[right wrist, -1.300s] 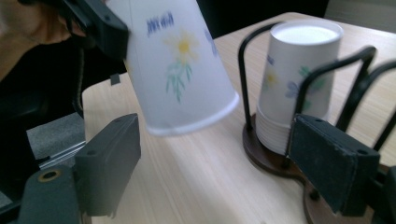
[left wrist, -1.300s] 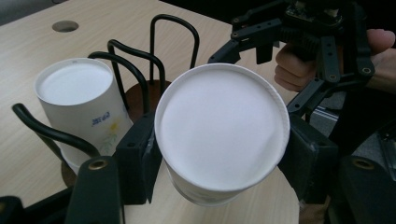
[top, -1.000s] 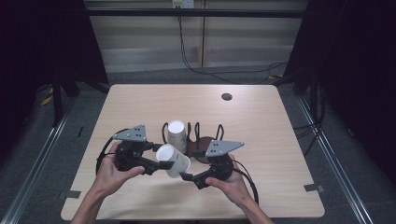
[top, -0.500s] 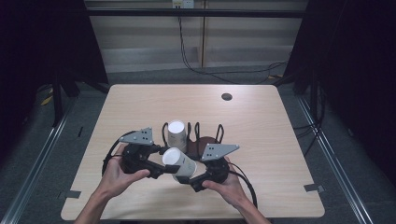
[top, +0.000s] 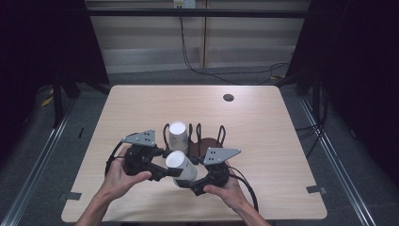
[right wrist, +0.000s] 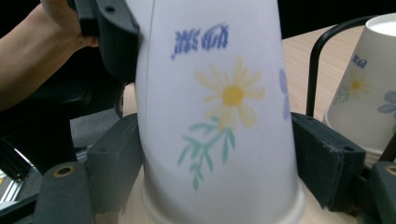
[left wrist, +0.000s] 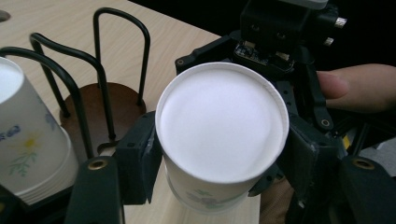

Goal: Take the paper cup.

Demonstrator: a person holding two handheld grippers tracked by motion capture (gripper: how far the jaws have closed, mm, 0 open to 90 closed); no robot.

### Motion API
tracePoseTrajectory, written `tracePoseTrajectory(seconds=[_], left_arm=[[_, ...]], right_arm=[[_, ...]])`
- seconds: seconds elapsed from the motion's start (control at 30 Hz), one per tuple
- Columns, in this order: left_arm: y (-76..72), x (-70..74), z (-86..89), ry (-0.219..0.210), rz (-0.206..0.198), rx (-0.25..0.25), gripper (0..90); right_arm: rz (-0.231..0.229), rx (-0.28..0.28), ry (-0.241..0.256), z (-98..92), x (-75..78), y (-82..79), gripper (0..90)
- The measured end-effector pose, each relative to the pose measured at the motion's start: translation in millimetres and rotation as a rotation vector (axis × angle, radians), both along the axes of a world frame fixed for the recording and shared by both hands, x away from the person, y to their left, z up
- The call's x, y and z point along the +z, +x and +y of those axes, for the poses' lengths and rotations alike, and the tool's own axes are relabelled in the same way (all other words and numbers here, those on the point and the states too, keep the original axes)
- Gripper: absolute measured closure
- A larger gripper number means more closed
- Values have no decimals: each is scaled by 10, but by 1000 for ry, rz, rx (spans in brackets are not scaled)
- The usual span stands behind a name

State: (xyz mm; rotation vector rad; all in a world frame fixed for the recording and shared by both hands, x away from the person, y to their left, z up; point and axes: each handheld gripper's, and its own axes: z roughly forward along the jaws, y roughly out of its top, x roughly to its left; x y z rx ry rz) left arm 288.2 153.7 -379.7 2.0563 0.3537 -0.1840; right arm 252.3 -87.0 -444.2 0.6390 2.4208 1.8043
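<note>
the table takes up the centre of the high view, light wood, with a small dark round spot in its upper right part.

your hands come in from the bottom edge. your left gripper sits lower left of centre, your right gripper lower centre, the two facing each other closely.

the wire cup rack with its dark round base stands at mid frame, just above the grippers. in the left gripper view its black loops rise in the upper left. a stack of upturned paper cups stands at the rack's left end; in the right gripper view it shows at the right edge.

the held paper cup lies tilted between the two grippers, its closed white bottom up and to the left. in the left gripper view it sits in the centre, the left pads pressed to both its sides: your left gripper is clamped on it. in the right gripper view its flower print is centred, the right pads against its wall near the rim: your right gripper also grips it.
</note>
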Motion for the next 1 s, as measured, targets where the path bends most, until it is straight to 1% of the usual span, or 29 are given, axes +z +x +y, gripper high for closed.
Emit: tracePoseTrajectory(seconds=[0.07, 0.13, 0.27, 0.37, 0.5, 0.53, 0.6, 0.63, 0.67, 0.73, 0.8, 0.9, 0.93, 0.97, 1.0], left_arm=[[-5, -6, -18, 6, 2, -3, 363], [-8, -1, -27, 12, -4, -4, 363], [11, -6, -8, 1, 9, -6, 363], [22, -14, 1, 1, 14, -7, 362], [41, -32, 12, -11, 20, 0, 353], [46, -41, 11, -14, 27, -2, 351], [44, -43, 8, -13, 27, -1, 350], [43, -41, 5, -12, 20, 0, 346], [45, -41, -2, -12, 19, 1, 308], [46, -42, -4, -6, 16, 4, 248], [50, -63, -10, -5, 24, 0, 198], [51, -67, -14, -3, 23, -3, 163], [51, -66, -14, -3, 21, -2, 163], [47, -59, -10, 1, 8, -1, 163], [47, -59, -10, 1, 8, -1, 163]], right_arm=[[-6, -1, 1, 6, 2, -4, 221], [-12, 3, -4, 14, 9, -10, 255], [-15, 6, -6, 2, 17, -9, 267], [-14, 6, -13, 4, 18, -8, 278], [-1, 12, -15, -16, 25, 4, 299], [16, 13, -15, -32, 27, 15, 304], [19, 16, -19, -36, 29, 17, 306], [21, 19, -21, -41, 31, 17, 309], [34, 28, -24, -51, 36, 21, 314], [32, 34, -33, -45, 43, 17, 316], [33, 43, -42, -33, 60, 11, 319], [31, 45, -63, -27, 89, 9, 323], [31, 45, -63, -27, 89, 9, 323], [28, 41, -90, -24, 88, 8, 324], [28, 41, -90, -24, 88, 8, 324]])
